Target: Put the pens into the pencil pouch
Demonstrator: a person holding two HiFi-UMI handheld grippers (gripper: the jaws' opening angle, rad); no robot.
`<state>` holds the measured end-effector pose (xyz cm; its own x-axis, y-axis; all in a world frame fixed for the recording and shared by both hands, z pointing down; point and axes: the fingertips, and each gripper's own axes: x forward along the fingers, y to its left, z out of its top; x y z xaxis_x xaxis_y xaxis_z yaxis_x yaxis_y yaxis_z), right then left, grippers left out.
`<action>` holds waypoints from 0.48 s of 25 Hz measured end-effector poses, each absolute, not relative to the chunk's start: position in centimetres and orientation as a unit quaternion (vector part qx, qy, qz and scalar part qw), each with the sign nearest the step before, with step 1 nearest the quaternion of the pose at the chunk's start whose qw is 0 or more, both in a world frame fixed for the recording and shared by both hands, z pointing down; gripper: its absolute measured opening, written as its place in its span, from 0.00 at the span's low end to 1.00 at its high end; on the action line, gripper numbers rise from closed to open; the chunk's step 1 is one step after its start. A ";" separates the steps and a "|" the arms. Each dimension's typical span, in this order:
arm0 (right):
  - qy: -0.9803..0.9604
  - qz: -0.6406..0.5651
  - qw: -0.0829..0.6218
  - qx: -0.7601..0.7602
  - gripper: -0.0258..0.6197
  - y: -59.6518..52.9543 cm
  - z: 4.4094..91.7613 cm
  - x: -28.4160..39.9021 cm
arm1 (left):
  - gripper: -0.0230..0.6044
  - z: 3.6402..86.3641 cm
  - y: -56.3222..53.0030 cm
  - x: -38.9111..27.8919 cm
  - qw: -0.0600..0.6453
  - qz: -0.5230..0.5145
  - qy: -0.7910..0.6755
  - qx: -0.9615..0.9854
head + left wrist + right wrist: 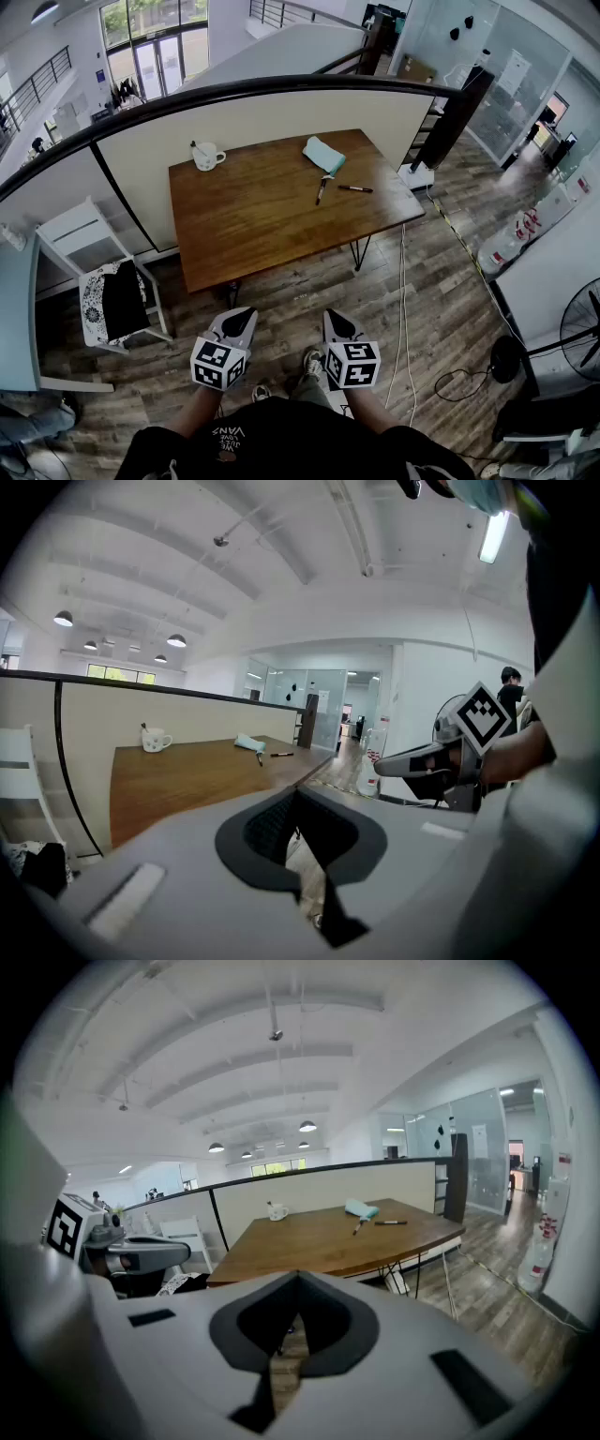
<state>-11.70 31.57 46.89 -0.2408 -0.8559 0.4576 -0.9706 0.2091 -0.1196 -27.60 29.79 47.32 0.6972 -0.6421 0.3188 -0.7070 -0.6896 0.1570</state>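
A light teal pencil pouch [324, 155] lies at the far right of the brown table [262, 220]. One dark pen [321, 190] rests just below the pouch, and a second pen [355, 189] lies to its right. Both show small in the gripper views, pouch [248, 742] [361, 1208] and pens [280, 754] [389, 1222]. My left gripper [240, 322] and right gripper [337, 324] hang over the floor in front of the table, well short of it. Each has its jaws shut with nothing between them.
A white mug [206, 156] with a spoon stands at the table's far left. A white chair [98, 281] with dark cloth on it sits left of the table. Cables [405, 309] run along the wooden floor at right, and a fan [581, 328] stands far right.
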 end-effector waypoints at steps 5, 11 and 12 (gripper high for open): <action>-0.768 0.191 0.149 0.593 0.06 30.3 46.9 -10.8 | 0.05 47.3 28.6 -26.3 0.135 0.117 -0.370 0.911; -0.774 0.188 0.149 0.587 0.06 27.6 46.5 -9.5 | 0.05 47.2 26.5 -24.3 0.140 0.115 -0.367 0.912; -0.775 0.189 0.143 0.586 0.06 27.1 46.4 -9.2 | 0.05 47.1 26.1 -23.9 0.142 0.112 -0.365 0.913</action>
<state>-9.17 27.10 46.39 -0.2727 -0.8534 0.4442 -0.9621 0.2420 -0.1255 -23.90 26.07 47.14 0.7082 -0.6349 0.3088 -0.6986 -0.6934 0.1765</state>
